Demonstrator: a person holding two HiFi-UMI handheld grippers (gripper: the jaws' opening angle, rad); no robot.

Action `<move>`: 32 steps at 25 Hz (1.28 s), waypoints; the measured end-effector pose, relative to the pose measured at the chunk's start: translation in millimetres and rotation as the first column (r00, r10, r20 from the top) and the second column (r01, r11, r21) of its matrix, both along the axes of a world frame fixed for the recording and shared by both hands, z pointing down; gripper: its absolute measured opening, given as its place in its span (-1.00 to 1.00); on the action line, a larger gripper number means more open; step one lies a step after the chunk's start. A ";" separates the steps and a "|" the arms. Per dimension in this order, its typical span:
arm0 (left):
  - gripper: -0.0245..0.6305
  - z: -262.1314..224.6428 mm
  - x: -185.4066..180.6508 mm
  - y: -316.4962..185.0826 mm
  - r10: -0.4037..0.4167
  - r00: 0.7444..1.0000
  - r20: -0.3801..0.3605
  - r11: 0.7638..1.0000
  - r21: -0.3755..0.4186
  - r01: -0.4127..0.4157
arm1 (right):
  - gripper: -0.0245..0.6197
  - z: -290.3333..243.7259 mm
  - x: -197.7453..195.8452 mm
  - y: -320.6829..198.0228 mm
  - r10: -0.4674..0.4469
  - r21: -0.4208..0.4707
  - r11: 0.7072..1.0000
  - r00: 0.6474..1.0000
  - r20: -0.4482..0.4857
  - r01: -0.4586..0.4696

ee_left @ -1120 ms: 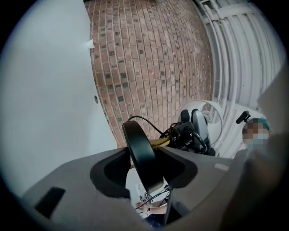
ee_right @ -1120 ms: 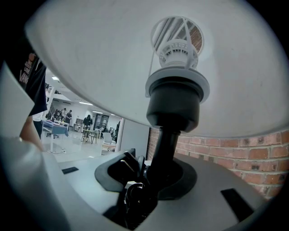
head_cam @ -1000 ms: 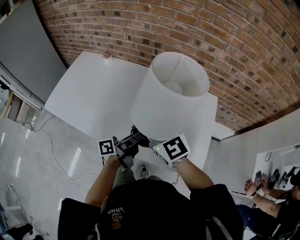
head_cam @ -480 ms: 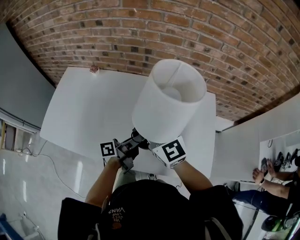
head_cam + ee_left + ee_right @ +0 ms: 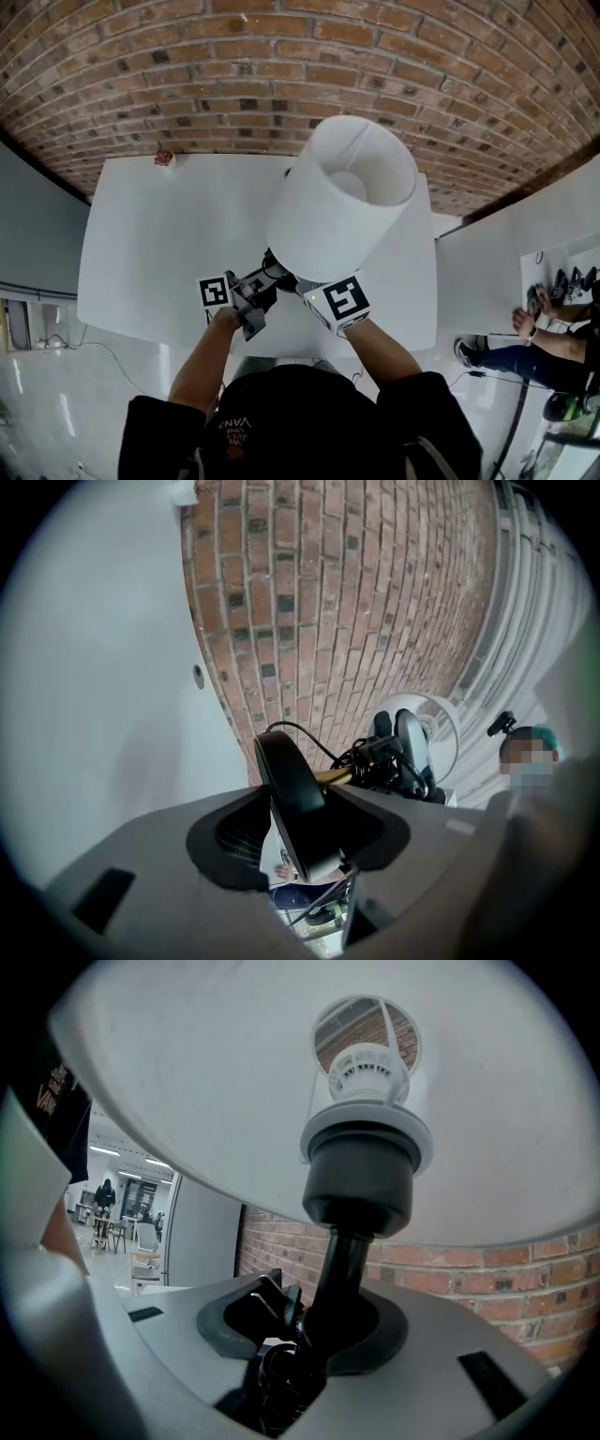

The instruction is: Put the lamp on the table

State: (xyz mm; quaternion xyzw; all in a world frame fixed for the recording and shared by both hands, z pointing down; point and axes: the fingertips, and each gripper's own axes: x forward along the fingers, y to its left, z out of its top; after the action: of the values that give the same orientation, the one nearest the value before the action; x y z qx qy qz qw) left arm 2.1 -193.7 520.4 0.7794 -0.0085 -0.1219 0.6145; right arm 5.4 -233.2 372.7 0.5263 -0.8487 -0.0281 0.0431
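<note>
I carry a lamp with a white drum shade (image 5: pixel 342 192) above the near edge of the white table (image 5: pixel 159 253). My left gripper (image 5: pixel 265 283) is shut on the lamp's black round base (image 5: pixel 292 794), which stands on edge between the jaws. My right gripper (image 5: pixel 302 286) is shut on the black stem (image 5: pixel 339 1265) just below the dark socket (image 5: pixel 361 1180). From below, the right gripper view looks into the shade, with the white bulb (image 5: pixel 367 1072) in its middle. The lamp tilts away from me toward the brick wall. Its black cord (image 5: pixel 298 731) loops off the base.
A brick wall (image 5: pixel 281 84) runs along the table's far side. A small reddish object (image 5: pixel 165 157) sits at the table's back left corner. A seated person (image 5: pixel 548 342) is on the floor at the right. The table has a small round hole (image 5: pixel 198 675).
Both grippers and the lamp have moved forward, from beside the table's corner to over its near edge. The table now lies squarely in front of me.
</note>
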 end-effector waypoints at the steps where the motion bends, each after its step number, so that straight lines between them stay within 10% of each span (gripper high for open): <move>1: -0.36 1.9 2.0 -4.9 0.008 1.000 -0.010 1.000 -0.006 -0.008 | -0.48 2.2 2.6 -4.8 0.014 -0.007 1.000 1.000 -0.004 -0.014; 8: -0.31 14.1 18.7 -37.8 0.031 0.998 -0.062 0.999 -0.021 -0.032 | -0.48 18.2 30.2 -40.3 0.110 -0.019 0.994 0.994 0.028 -0.110; 17: -0.32 45.1 3.6 -70.1 -0.063 0.989 0.132 0.994 0.098 0.051 | -0.48 44.5 69.9 -81.6 0.219 -0.017 0.976 0.976 -0.013 -0.219; 32: -0.92 46.9 -69.7 -110.5 -0.398 0.851 0.342 0.823 0.543 0.166 | -0.48 83.1 114.8 -142.6 0.355 0.022 0.935 0.932 -0.070 -0.354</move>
State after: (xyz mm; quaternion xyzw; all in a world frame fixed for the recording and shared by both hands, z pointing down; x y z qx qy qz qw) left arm -67.6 -304.2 567.4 0.9064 -0.2342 -0.0323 0.3501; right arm 120.2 -375.7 455.8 0.6695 -0.7377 -0.0427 0.0759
